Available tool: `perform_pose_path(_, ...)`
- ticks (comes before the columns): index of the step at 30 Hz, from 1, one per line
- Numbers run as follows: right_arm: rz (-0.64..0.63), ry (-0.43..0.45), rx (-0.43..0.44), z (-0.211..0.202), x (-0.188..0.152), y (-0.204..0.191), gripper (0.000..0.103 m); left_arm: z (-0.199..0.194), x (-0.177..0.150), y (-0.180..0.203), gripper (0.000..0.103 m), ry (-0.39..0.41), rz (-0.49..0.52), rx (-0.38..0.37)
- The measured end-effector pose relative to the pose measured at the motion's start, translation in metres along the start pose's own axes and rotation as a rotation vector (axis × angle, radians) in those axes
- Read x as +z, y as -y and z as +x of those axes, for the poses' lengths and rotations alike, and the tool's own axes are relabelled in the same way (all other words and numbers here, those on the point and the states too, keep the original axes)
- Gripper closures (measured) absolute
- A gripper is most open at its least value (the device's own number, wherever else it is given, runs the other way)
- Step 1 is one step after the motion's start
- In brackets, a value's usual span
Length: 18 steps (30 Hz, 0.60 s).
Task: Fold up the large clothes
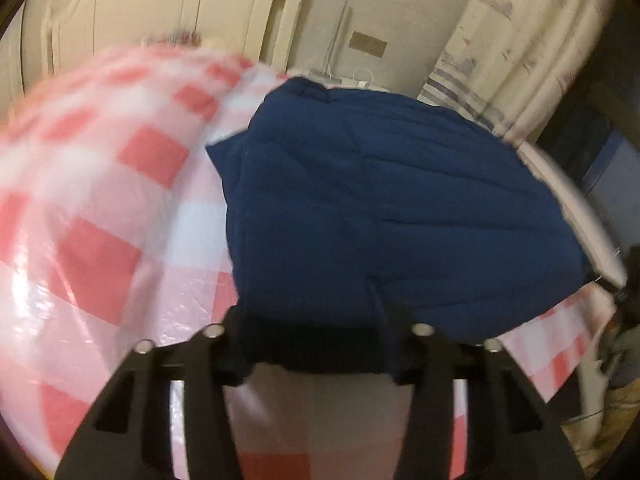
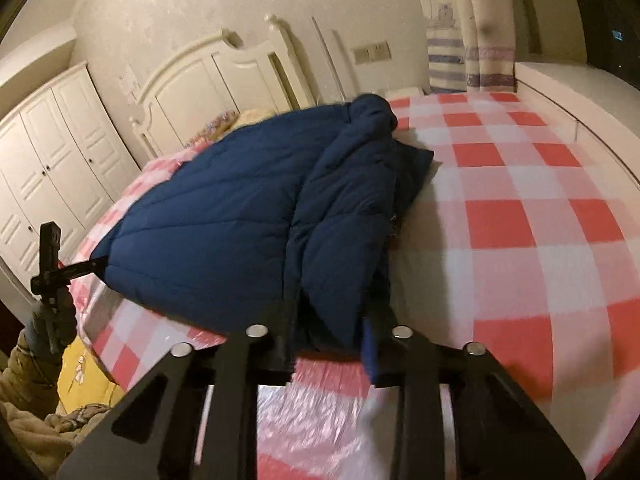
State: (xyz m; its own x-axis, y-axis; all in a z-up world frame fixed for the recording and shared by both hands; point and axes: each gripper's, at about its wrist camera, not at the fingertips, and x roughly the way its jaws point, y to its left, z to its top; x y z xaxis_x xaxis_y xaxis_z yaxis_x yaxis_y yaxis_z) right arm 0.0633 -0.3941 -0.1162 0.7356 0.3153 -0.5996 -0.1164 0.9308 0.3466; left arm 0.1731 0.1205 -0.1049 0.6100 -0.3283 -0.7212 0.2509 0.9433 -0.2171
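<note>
Two grippers pinch the near hem of the navy quilted coat (image 2: pixel 224 216): the left gripper (image 1: pixel 320 344) has its jaws closed on dark fabric, and the right gripper (image 2: pixel 332 340) is clamped on a bunched fold. Beyond them the coat lies on the red-checked cover (image 2: pixel 520 216) of the bed, one side already doubled over. Likely mid-fold; next, carry the hem towards the headboard (image 2: pixel 224 80) evenly.

The padded coat (image 2: pixel 224 216) lies on the sheet-covered bed (image 2: pixel 540 208); headboard (image 2: pixel 208 80) behind it, wardrobe (image 2: pixel 52 152) left, curtain (image 2: pixel 480 40) behind right.
</note>
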Motion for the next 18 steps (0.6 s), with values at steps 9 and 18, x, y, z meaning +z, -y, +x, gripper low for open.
perform_pose_path(9,0.042,0.033,0.013,-0.065,-0.05,-0.003,0.076,-0.035,-0.049,0.023,0.06,-0.008,0.068,-0.059)
perform_pose_path(18,0.084,0.024,0.029,-0.087,-0.083,-0.006,0.074,-0.055,-0.08,0.021,0.056,0.0,0.041,-0.071)
